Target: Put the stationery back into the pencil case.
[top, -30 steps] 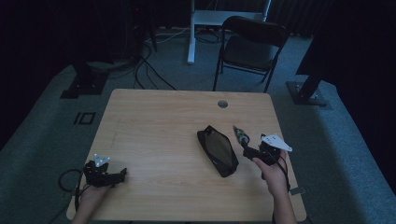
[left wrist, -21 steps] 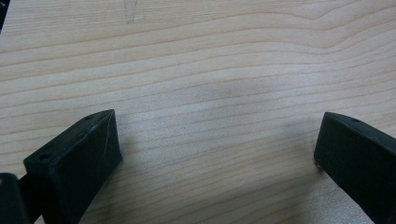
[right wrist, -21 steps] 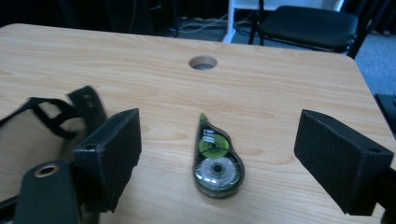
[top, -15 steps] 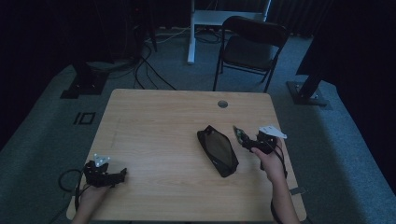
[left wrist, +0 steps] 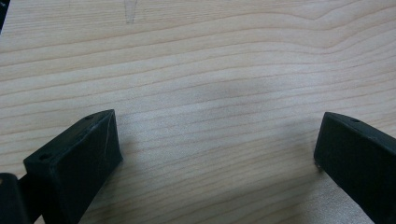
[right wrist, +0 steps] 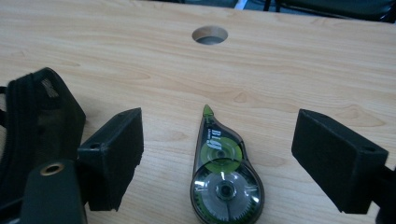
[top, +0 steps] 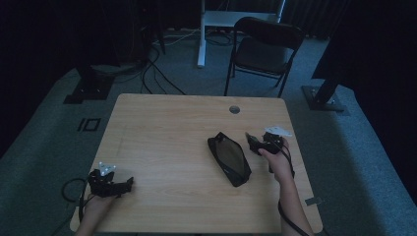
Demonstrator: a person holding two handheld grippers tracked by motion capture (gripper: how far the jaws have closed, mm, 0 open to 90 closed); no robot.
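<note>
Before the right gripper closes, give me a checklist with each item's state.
1. Right gripper open: ok, jaws wide apart.
2. Tape roller between the jaws: ok, roughly centred.
3. Roller lying flat on the table: ok.
4. Pouch out of the closing path: cannot tell, it sits right beside one jaw.
5. Left gripper out of the way: ok, open over bare wood.
6. Jaws low enough to grip: cannot tell.

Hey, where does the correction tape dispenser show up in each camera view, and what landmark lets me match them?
High view: correction tape dispenser lies right of centre, between the black pouch and the right tongs.
Left gripper view: not in it, bare wood between open jaws.
Right gripper view: low centre, between open jaws, green tip away.
Shared landmark: round table hole.
</note>
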